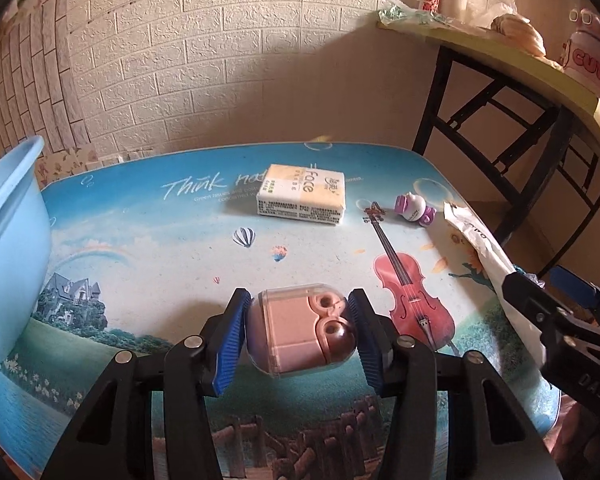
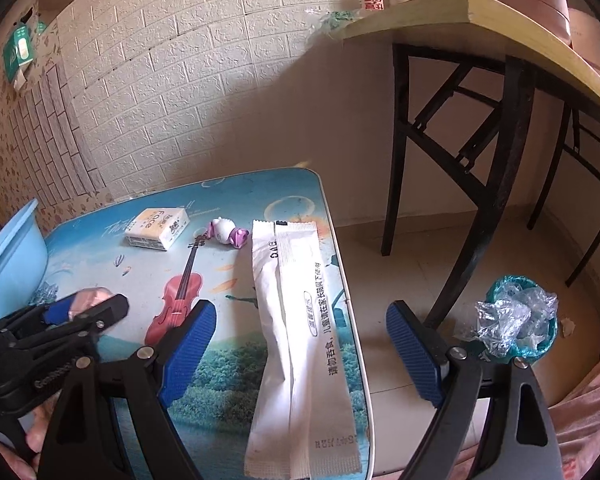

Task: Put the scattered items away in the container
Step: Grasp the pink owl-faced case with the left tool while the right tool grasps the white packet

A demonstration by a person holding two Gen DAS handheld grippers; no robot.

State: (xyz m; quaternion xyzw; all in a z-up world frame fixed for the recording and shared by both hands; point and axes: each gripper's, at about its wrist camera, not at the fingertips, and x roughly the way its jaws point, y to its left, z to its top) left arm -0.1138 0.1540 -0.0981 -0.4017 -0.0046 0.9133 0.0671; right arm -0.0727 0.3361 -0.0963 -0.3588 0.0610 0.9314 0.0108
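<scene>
My left gripper is shut on a pink case in a clear rounded box, its blue pads pressed on both sides just above the printed tabletop. The pale blue basin stands at the far left. A long white sachet lies along the table's right edge, between the fingers of my open right gripper; its pads do not touch the sachet. Farther back lie a yellow tissue pack and a small purple-and-white toy. The right wrist view shows the left gripper at lower left.
A taller yellow-topped table with black legs stands to the right, carrying bottles and a pink tub. A teal bin with crumpled plastic sits on the floor below. A brick-pattern wall closes the back.
</scene>
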